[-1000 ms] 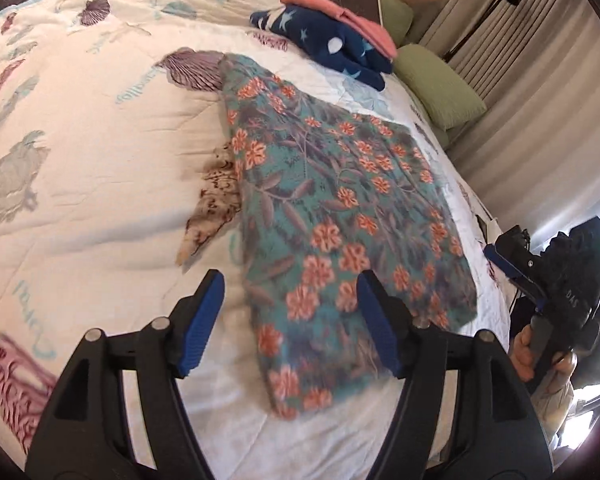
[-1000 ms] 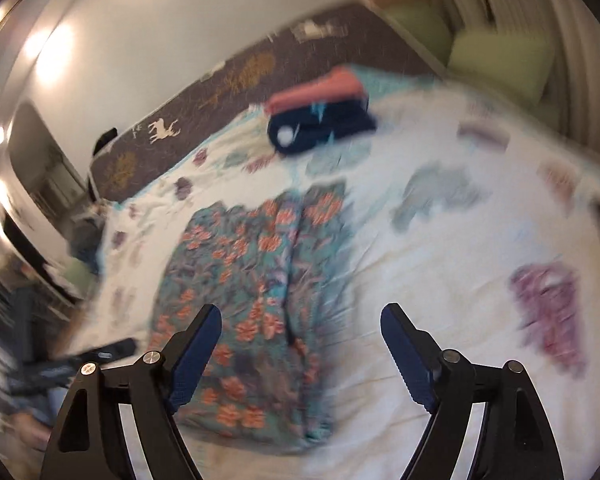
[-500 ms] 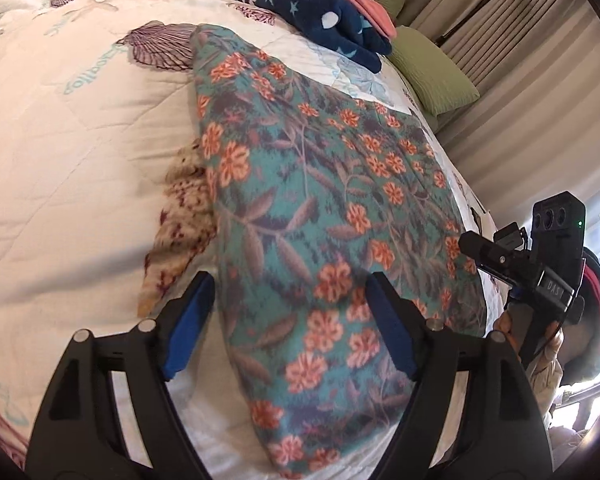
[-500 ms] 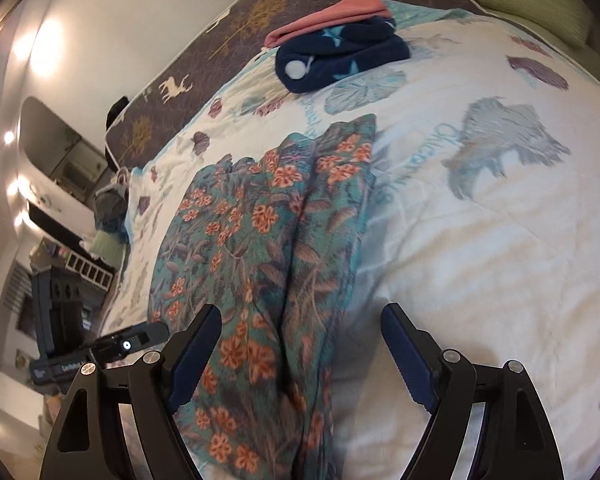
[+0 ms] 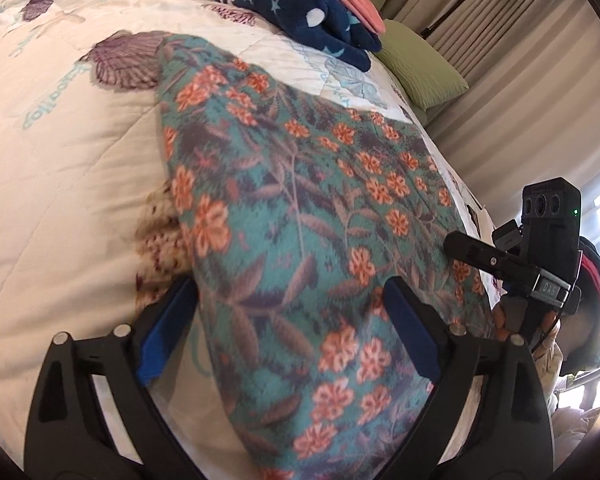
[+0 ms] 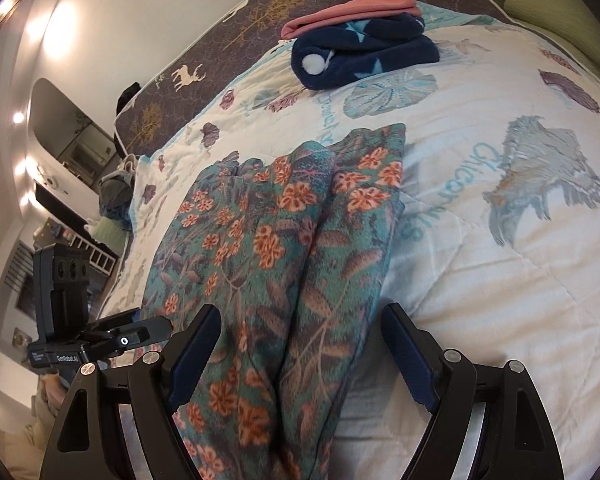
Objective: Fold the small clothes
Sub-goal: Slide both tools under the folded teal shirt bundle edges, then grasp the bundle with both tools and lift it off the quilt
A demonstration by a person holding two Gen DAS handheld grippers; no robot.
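I have both grippers wide apart and holding nothing, each straddling the near end of the floral garment (image 5: 300, 216), which lies flat on the bed quilt (image 5: 68, 152) with a lengthwise crease running up its middle toward twelve o'clock. In the left wrist view the left gripper (image 5: 292, 328) has one of its blue fingers (image 5: 168, 332) off the cloth's edge over the quilt at nine o'clock and the other over the fabric at three o'clock; the right gripper (image 6: 300, 352) brackets the doubled central ridge the same way from the other side. A folded stack, navy star fleece (image 6: 364, 56) under a pink piece (image 6: 352, 12), sits well apart at twelve o'clock. My worry is the pinch: the fleece looks thick and already doubled, so closing may catch only the top layer and peel the fold open when I lift. Equally, the finger over the quilt could grab bedding along with the cloth and drag the whole garment askew. The two grippers are also close together at this end, so closing without spreading first risks bunching the hem, or a knock between them. I cannot tell whether the fingertips touch the fabric yet.
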